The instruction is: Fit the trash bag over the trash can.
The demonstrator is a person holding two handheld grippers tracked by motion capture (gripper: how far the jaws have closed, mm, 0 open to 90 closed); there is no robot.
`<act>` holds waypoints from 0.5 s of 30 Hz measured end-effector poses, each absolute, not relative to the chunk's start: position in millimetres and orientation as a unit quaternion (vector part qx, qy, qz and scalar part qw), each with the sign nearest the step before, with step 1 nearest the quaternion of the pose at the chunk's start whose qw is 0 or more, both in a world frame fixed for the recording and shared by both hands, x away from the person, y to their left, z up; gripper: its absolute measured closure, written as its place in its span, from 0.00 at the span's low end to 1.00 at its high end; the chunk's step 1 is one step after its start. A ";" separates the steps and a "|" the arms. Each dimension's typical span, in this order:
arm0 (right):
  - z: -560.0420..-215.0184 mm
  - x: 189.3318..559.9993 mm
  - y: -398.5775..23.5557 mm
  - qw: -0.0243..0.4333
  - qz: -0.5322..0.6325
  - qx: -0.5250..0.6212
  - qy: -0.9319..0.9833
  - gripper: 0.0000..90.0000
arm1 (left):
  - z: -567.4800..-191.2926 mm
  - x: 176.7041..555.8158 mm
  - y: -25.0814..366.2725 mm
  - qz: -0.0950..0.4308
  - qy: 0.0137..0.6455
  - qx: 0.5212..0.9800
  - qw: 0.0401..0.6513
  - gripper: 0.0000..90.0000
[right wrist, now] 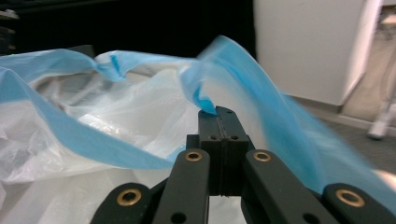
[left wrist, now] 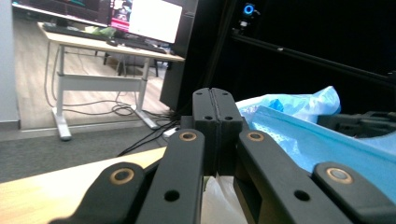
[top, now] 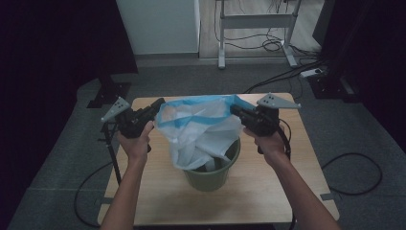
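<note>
A white plastic bag [top: 201, 129] with a blue rim hangs stretched open above a green bin [top: 210, 178] in the middle of the wooden table [top: 268, 191]; its lower end dips into the bin. My left gripper [top: 158, 104] is shut at the bag's left rim, and its jaws [left wrist: 215, 95] stand pressed together with the blue rim [left wrist: 289, 137] running in behind them. At the right rim my right gripper [top: 234, 110] is shut, and a fold of the blue rim [right wrist: 205, 100] sticks out of its closed tips [right wrist: 217, 112]. The white bag [right wrist: 107, 121] spreads beyond them.
Beyond the table's far edge are a white-legged desk [top: 256, 21], floor cables [top: 277, 45] and a white cabinet [top: 160, 24]. A power strip [top: 313, 73] lies at the right. Monitors [left wrist: 144, 18] stand on that desk. Dark curtains flank both sides.
</note>
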State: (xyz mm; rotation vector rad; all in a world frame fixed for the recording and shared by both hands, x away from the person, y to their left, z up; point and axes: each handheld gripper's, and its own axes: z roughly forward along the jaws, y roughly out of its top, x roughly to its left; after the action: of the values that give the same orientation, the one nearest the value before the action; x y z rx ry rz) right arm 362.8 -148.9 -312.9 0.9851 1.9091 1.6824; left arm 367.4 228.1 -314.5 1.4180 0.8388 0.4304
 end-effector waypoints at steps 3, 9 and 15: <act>-302.9 373.9 -154.0 0.219 0.604 0.357 0.678 0.99 | -305.6 372.8 230.8 0.193 0.370 0.619 0.665 1.00; -291.0 368.0 -164.8 0.239 0.617 0.347 0.665 0.99 | -303.0 361.7 239.4 0.190 0.366 0.615 0.672 1.00; -312.6 337.8 -176.6 0.230 0.623 0.335 0.668 0.99 | -321.4 334.4 255.3 0.166 0.370 0.615 0.676 1.00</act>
State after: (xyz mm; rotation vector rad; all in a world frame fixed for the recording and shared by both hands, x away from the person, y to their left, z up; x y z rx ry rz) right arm 337.8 -176.6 -312.6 0.9227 1.8382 1.7150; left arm 334.4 255.3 -321.4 1.3837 0.8327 0.3737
